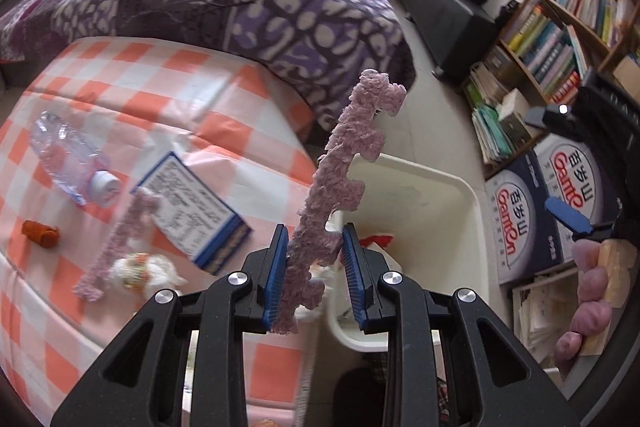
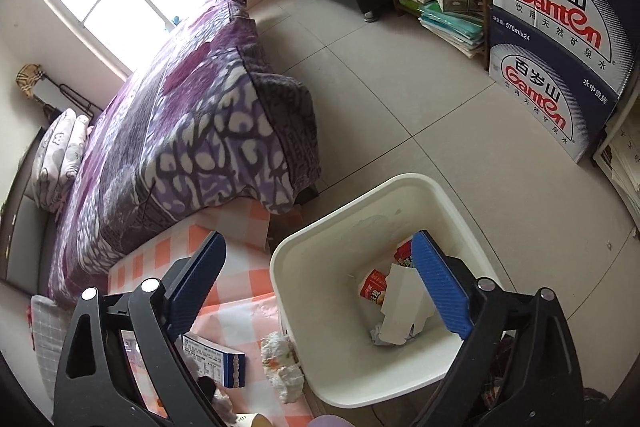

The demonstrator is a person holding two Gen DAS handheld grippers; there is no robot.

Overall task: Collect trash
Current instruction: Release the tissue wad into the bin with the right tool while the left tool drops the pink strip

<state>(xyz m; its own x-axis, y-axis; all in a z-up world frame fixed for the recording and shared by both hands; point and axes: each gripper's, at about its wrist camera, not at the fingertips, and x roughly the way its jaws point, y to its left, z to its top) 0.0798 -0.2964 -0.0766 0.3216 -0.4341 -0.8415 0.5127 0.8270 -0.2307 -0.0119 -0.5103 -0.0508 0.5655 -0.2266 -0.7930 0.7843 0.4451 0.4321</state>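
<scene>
pink frilly strip (image 1: 340,187) is standing pinched in my left claw (image 1: 314,277), beside the white bin (image 2: 320,383) by the checked surface (image 1: 168,83). i'm holding my right claw (image 2: 320,291) spread wide, gripping nothing, over the bin's trash.

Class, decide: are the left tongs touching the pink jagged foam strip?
Touching. The left wrist view shows the left tongs shut on the pink foam strip, its lower end pressed against the blue pad.
</scene>
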